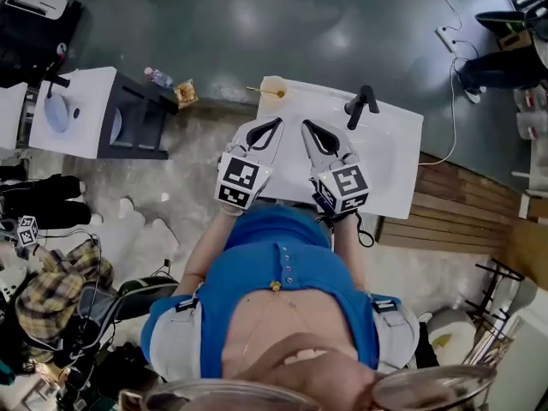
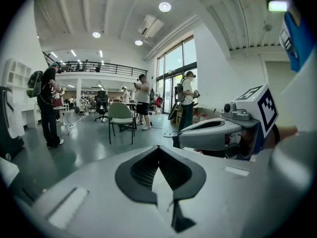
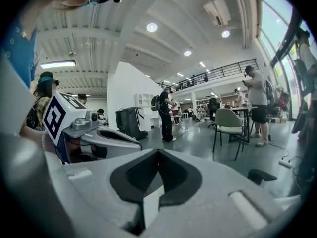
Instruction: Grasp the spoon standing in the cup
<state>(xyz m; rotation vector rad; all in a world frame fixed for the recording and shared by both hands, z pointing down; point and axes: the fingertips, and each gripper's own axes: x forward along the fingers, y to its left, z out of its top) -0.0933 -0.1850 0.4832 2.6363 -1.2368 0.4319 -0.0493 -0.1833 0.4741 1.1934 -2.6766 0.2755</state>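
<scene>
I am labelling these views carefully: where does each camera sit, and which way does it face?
Head view: on the person's head, looking steeply down at the table, cup and spoon; blue shirt, left gripper and right gripper show.
Left gripper view: rides the left gripper, facing level across a hall; its shut jaws show.
Right gripper view: rides the right gripper, facing likewise; shut jaws show.
Shared: both gripper views see the same chair.

light: bright, even, from ceiling lamps (image 2: 165, 6) and tall windows (image 2: 173, 68) | glare: sheen on grey floor (image 1: 282, 24), white table (image 1: 402, 169) near blown out | shadows: soft, faint | focus: left gripper (image 2: 158, 148) and right gripper (image 3: 158, 151) shells soft up close | edges: fisheye bend, dark round vignette in gripper views
</scene>
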